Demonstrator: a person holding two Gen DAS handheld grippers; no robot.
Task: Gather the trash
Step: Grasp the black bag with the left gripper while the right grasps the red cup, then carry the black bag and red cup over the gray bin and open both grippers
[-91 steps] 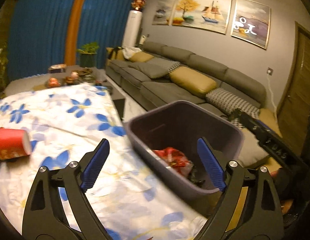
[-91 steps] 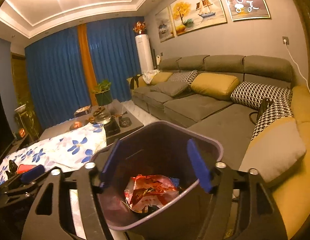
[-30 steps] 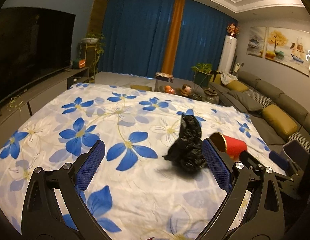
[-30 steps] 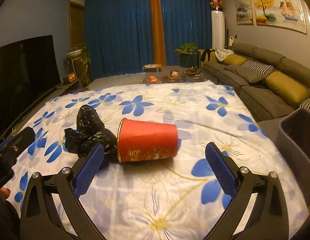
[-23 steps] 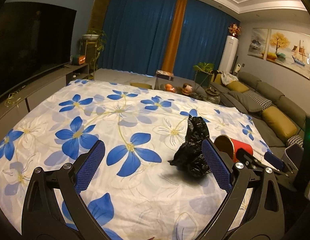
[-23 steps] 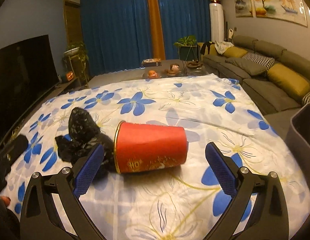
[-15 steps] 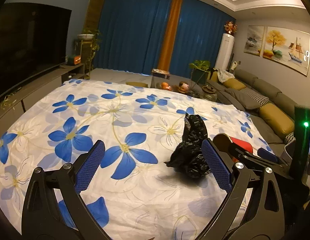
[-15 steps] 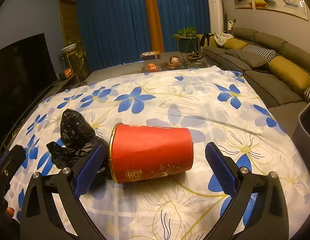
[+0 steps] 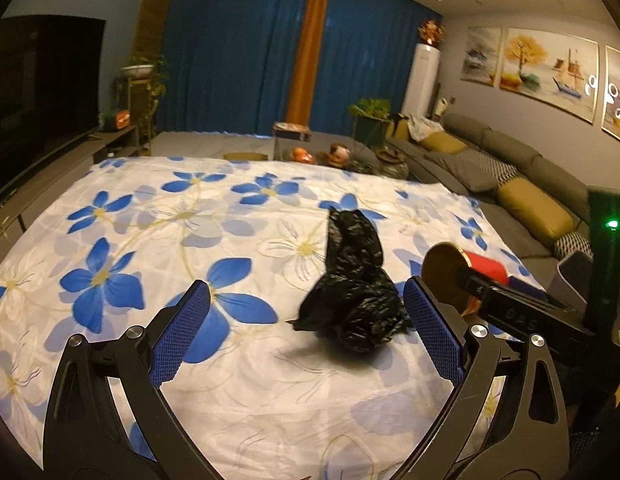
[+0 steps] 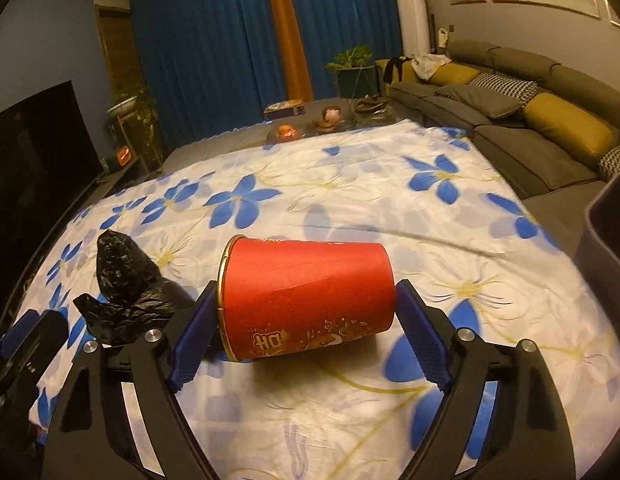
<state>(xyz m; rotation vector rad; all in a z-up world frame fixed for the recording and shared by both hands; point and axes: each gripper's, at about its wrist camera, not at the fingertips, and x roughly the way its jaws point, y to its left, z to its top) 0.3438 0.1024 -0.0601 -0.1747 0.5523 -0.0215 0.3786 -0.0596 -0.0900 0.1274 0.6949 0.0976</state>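
On the cloth (image 10: 450, 240), the cup (image 10: 306, 298) lies sideways between the spread jaws of the right gripper (image 10: 304, 344), light and crushable, best pinched mid-wall, while the soft bag (image 9: 350, 300) at its 9 o'clock awaits the left gripper (image 9: 306, 334), also spread.

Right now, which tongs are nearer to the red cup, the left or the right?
Right. The right tongs straddle the red cup, one finger at each end. The left tongs are open beside the black bag, with the cup beyond it.

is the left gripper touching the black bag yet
Apart. The left wrist view shows the left gripper open, and white cloth shows between the bag and its fingers.
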